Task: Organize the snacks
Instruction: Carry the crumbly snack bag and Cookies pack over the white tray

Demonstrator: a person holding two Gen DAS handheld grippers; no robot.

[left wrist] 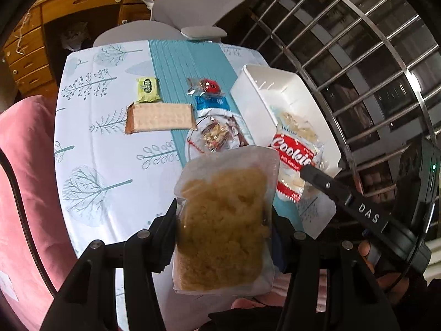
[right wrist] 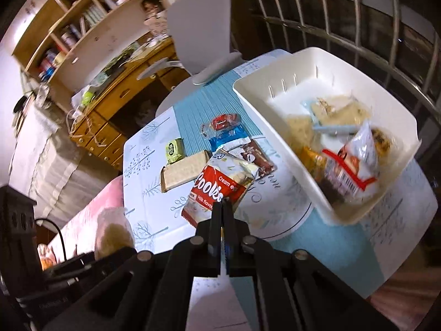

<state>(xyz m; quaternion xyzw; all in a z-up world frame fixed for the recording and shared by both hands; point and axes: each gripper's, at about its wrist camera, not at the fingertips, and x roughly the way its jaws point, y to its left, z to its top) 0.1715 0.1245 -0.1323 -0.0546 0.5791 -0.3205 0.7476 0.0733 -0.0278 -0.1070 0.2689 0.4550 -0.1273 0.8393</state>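
My left tool (left wrist: pixel 223 220) grips a clear pouch of yellow crumbly snack (left wrist: pixel 223 220) at the lower centre of its frame, long axis running up the picture, while my right tool (right wrist: pixel 223 207) pinches the near edge of the red-and-white cookie pack (right wrist: pixel 220 184), which points up and left from it. The white bin (right wrist: pixel 275 110), already holding several packets, sits to the upper right of both loads, nearer the right tool. The bin's contents blur together, and the pouch hides my left fingertips.

Loose snacks (right wrist: pixel 190 165) beside part-filled bin (right wrist: pixel 278 135)
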